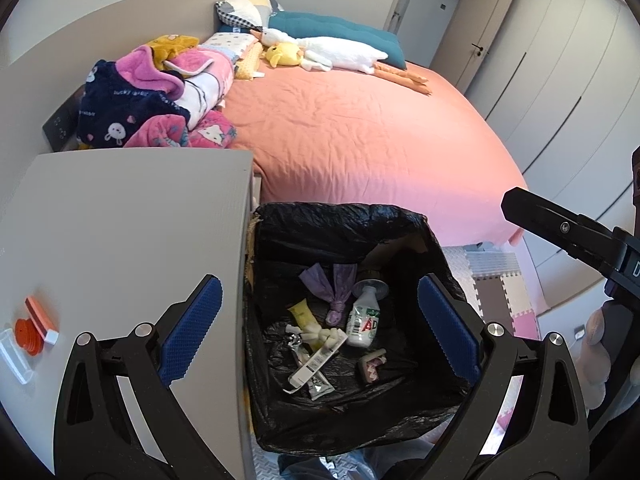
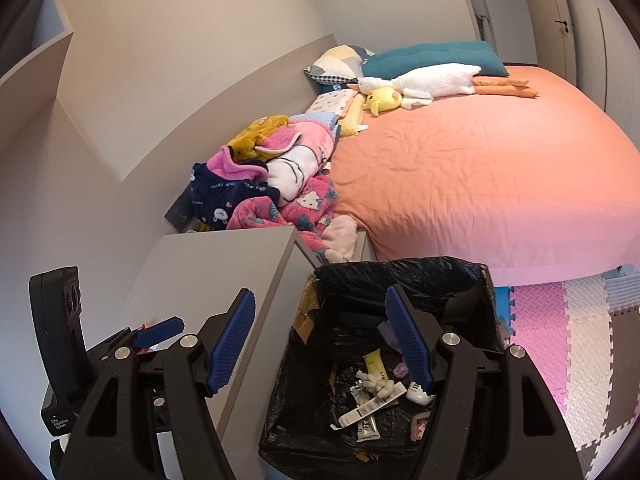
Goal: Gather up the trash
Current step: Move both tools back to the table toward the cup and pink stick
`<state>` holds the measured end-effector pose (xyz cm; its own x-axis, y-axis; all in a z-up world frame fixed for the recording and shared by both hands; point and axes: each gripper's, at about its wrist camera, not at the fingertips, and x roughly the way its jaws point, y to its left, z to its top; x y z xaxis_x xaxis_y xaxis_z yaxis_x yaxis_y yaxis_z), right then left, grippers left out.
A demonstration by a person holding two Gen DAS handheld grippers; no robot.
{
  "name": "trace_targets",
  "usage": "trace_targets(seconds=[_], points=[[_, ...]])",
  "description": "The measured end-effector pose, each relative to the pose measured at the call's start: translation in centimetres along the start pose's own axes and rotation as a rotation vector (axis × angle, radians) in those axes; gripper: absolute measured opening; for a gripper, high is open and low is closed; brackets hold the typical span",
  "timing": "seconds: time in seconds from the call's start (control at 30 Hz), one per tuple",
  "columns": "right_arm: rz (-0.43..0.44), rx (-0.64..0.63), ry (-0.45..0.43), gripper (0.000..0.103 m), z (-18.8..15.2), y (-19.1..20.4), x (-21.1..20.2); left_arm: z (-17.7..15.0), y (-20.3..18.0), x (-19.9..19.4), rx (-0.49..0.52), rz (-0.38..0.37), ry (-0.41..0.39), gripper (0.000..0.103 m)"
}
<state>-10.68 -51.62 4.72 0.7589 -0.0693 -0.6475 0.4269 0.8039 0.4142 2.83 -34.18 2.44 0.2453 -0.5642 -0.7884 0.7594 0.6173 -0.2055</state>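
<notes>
A bin lined with a black bag (image 1: pixel 280 232) stands beside the grey nightstand (image 1: pixel 120 232). Inside lie a white bottle (image 1: pixel 364 320), a purple knotted bag (image 1: pixel 334 284), a yellow tube (image 1: pixel 302 314) and several wrappers. My left gripper (image 1: pixel 316 328) is open and empty above the bin. My right gripper (image 2: pixel 320 340) is open and empty, also over the bin (image 2: pixel 400 276). An orange cap (image 1: pixel 28 334) and a pink-and-white eraser-like block (image 1: pixel 40 318) lie on the nightstand's left side. The right gripper's body shows at the right edge of the left wrist view (image 1: pixel 560 228).
A bed with an orange sheet (image 1: pixel 360 128) lies behind the bin, with piled blankets (image 1: pixel 152 96), pillows and plush toys (image 1: pixel 320 52). Foam floor mats (image 2: pixel 568 344) lie right of the bin. A clear plastic piece (image 1: pixel 14 356) sits at the nightstand's left edge.
</notes>
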Motion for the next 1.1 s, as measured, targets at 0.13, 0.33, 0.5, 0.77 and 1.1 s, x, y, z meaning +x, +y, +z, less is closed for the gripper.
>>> trace_targets(seconds=[0.13, 0.33, 0.5, 0.77, 1.1], points=[[0.026, -0.026, 0.015, 0.069, 0.0, 1.2, 0.7, -0.5, 1.3, -0.7, -0.027, 0.023, -0.01, 0.095], [0.067, -0.073, 0.038, 0.069, -0.3, 3.8, 1.7, -1.3, 3.4, -1.9, -0.073, 0.06, -0.026, 0.095], [0.109, -0.123, 0.064, 0.069, -0.6, 6.3, 2.9, -2.3, 5.5, -3.1, -0.12, 0.1, -0.041, 0.095], [0.176, -0.194, 0.114, 0.069, -1.5, 10.8, 5.2, -4.4, 9.1, -5.3, -0.197, 0.18, -0.061, 0.095], [0.239, -0.282, 0.176, 0.069, -2.9, 16.0, 8.0, -6.9, 13.7, -7.5, -0.299, 0.256, -0.07, 0.095]])
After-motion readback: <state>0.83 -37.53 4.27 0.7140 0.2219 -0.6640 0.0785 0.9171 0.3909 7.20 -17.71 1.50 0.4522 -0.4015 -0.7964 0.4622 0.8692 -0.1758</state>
